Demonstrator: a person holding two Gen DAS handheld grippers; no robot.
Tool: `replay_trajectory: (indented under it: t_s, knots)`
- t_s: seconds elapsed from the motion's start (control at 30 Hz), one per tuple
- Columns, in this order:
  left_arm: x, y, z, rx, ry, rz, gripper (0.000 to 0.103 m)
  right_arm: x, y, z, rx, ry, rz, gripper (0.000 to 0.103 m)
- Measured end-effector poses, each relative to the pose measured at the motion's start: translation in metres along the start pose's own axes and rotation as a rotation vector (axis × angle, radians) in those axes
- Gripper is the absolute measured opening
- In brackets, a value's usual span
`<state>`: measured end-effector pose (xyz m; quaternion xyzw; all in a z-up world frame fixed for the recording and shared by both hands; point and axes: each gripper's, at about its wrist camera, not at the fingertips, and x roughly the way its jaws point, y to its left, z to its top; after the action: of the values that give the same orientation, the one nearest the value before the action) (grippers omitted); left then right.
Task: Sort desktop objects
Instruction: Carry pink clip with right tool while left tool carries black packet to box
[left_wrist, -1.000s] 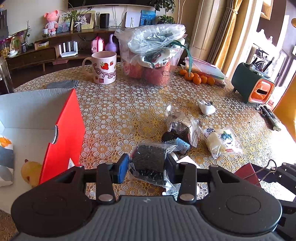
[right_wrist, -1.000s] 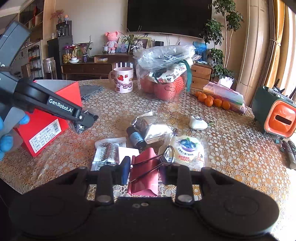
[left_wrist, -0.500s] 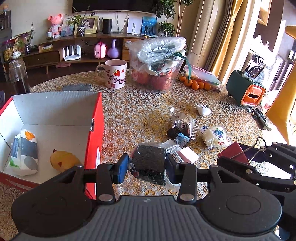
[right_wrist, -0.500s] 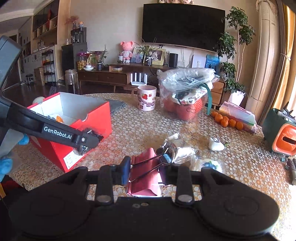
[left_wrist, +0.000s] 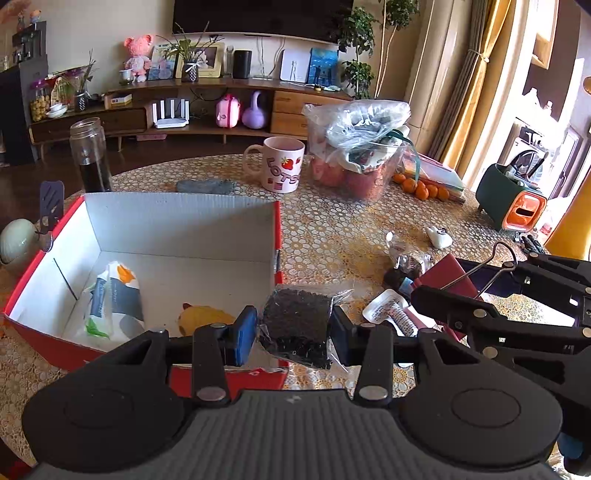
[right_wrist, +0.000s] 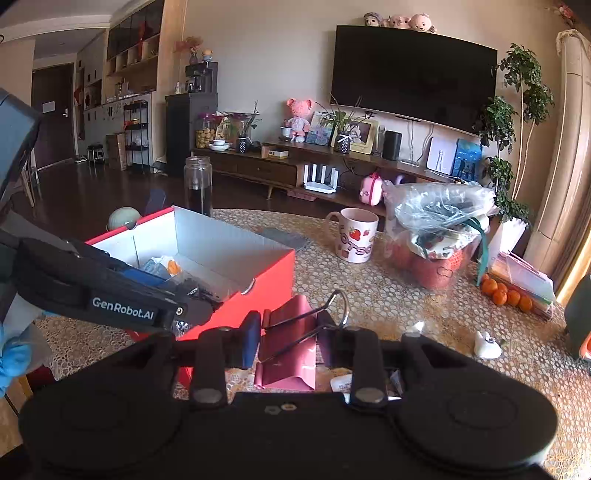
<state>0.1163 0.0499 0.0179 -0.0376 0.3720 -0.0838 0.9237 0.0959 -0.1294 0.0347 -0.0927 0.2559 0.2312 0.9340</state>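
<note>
A round table (left_wrist: 332, 229) with a lacy yellow cloth held a big red box (left_wrist: 177, 236), open on top. Inside the box lay a white packet (left_wrist: 110, 295) and a yellow toy (left_wrist: 203, 317). The left gripper (left_wrist: 293, 328) was clamped on a clear bag of dark bits (left_wrist: 295, 321), held up by the box's near corner. The right gripper (right_wrist: 288, 341) squeezed a dark red binder clip (right_wrist: 291, 343) beside the box.
</note>
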Motion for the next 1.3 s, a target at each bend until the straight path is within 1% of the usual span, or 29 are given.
replay_trajectory:
  t_s: [0.3,0.53,0.7,0.83,0.97,1.07,1.3]
  knots:
    - [-0.003,0.042,0.004,-0.034,-0.008,0.051,0.042,0.032,0.029,0.026,-0.032,0.0,0.061,0.031]
    - [0.002,0.073,0.009,-0.05,-0.001,0.093,0.042,0.06,0.043,0.042,-0.024,0.029,0.106,0.031]
    - [0.01,0.093,0.013,-0.056,0.01,0.118,0.042,0.086,0.052,0.05,-0.007,0.067,0.129,0.031]
    - [0.022,0.109,0.017,-0.073,0.023,0.101,0.042,0.107,0.057,0.054,0.0,0.1,0.139,0.031]
    - [0.037,0.119,0.02,-0.063,0.047,0.127,0.042,0.128,0.062,0.057,-0.008,0.126,0.133,0.031]
    - [0.049,0.125,0.022,-0.043,0.062,0.142,0.042,0.146,0.062,0.06,0.018,0.154,0.141,0.031]
    - [0.079,0.137,0.026,-0.013,0.101,0.141,0.041,0.182,0.066,0.058,0.047,0.219,0.123,0.031]
